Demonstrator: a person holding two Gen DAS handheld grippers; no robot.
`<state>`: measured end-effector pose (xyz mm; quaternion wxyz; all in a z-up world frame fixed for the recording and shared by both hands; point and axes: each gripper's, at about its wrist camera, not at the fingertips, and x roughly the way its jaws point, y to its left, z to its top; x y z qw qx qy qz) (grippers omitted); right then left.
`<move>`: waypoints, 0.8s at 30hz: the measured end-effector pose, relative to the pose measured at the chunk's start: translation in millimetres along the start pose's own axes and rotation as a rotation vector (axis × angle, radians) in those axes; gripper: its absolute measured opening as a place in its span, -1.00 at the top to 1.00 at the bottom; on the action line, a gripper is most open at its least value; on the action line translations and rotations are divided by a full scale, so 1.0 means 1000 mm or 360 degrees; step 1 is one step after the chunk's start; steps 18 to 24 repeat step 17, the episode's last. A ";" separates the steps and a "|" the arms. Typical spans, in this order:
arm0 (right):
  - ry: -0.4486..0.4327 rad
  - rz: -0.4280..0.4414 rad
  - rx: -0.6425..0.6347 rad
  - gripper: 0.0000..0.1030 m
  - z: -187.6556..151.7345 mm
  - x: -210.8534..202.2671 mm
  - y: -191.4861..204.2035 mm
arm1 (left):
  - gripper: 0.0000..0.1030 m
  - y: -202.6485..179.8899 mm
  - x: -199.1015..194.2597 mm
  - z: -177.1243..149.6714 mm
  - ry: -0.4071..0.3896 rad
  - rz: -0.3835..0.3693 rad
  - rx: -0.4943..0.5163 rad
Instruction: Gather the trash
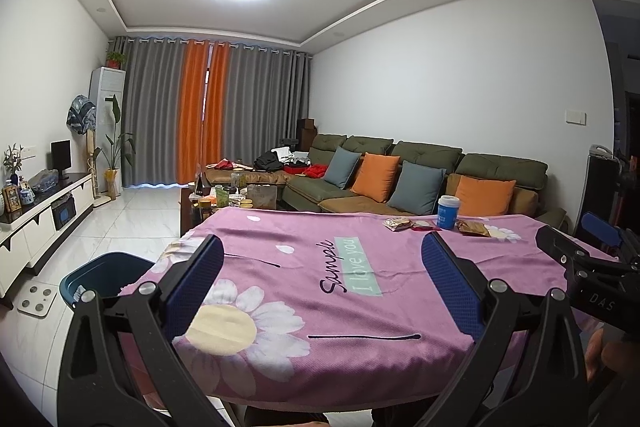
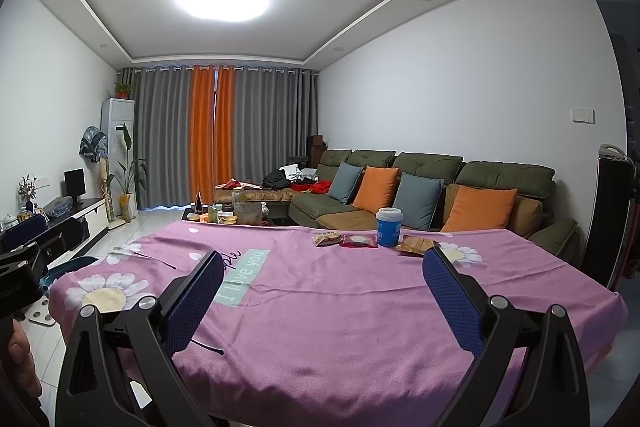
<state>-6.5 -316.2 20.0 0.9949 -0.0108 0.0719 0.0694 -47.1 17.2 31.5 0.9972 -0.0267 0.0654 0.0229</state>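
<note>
Tablecloth "Sample", "I love you", gripper "DAS"

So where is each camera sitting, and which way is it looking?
Left wrist: sits on the left hand-held gripper, looking across the pink tablecloth toward the sofa; its open blue fingers show, plus the right hand-held gripper at the right edge.
Right wrist: sits on the right hand-held gripper, facing the same way; open fingers show, and a hand at the left edge.
Both share the blue cup and wrappers.
</note>
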 end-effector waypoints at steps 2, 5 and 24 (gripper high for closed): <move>0.0005 0.0000 0.0001 -0.87 0.000 0.000 0.000 | -0.89 0.000 0.001 -0.001 0.0004 -0.0005 -0.0002; 0.0015 -0.0001 0.0002 -0.87 0.000 0.001 0.001 | -0.89 0.000 0.002 -0.003 0.0005 -0.0014 -0.0016; 0.0052 -0.0021 0.0043 -0.87 -0.006 0.011 -0.006 | -0.89 -0.005 0.016 -0.006 0.0051 0.0014 0.0025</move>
